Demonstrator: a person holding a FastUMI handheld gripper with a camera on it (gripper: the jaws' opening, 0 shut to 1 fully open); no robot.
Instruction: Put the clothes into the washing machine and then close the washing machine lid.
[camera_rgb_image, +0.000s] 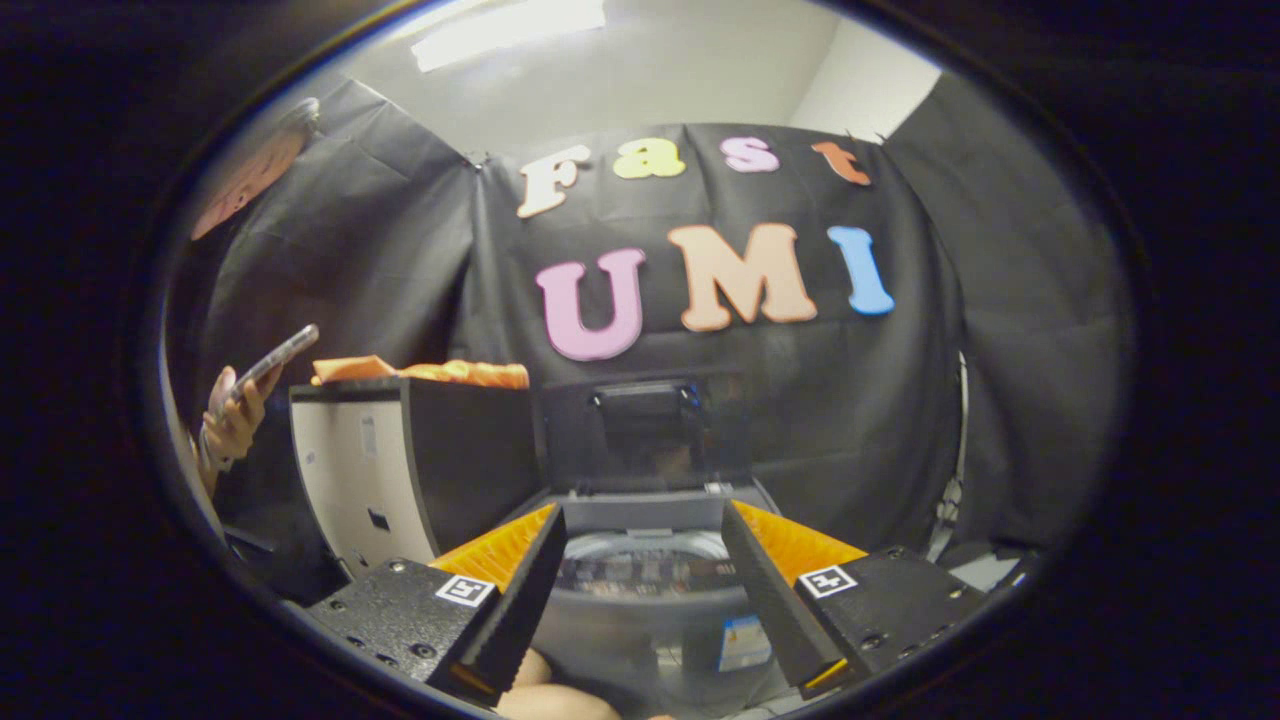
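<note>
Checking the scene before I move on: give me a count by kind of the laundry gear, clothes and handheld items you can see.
Washing machine, lid up, between and just beyond the open gripper fingers: 1
Cabinet beside the machine: 1
Orange clothes lying on the cabinet: 1 pile; separate pieces cannot be told
Phone in a person's hand: 1
Total: 4

Dark cabinet (470, 450) — orange clothes (440, 372) on top.

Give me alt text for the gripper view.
The gripper has its fingers open and empty, aimed at a small washing machine whose lid stands raised. Orange clothes lie on a box beside it; a hand holds a phone.
</note>
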